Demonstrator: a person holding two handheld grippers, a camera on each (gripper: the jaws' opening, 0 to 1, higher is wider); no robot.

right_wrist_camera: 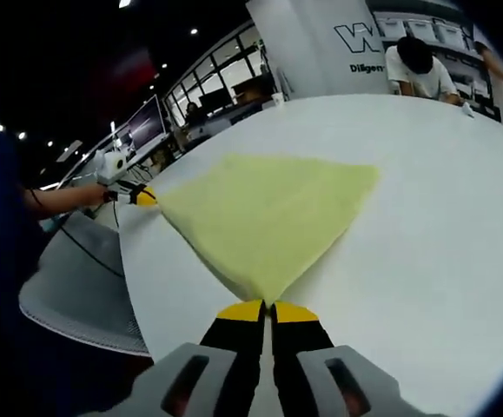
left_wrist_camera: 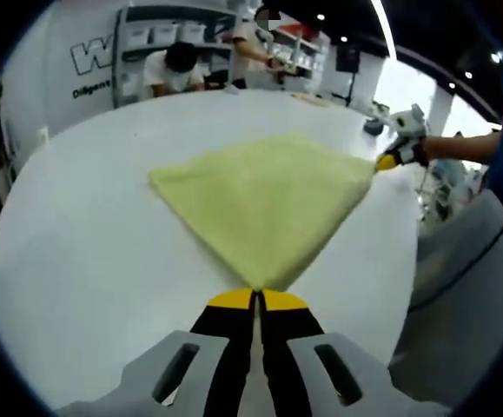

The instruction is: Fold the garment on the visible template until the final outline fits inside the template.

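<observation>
A pale yellow cloth lies flat on the white table, pulled taut between two corners. My left gripper is shut on its near corner, yellow tips pressed together. At the cloth's right corner the right gripper is also clamped, held by a hand. In the right gripper view, the same cloth spreads ahead, with my right gripper shut on its near corner. The left gripper pinches the cloth's left corner there. No template outline is visible on the table.
The table's edge curves close on the right, with a grey mesh surface beyond it. People lean over a bench by shelves at the back. Monitors stand further off. The table's far side is bare white.
</observation>
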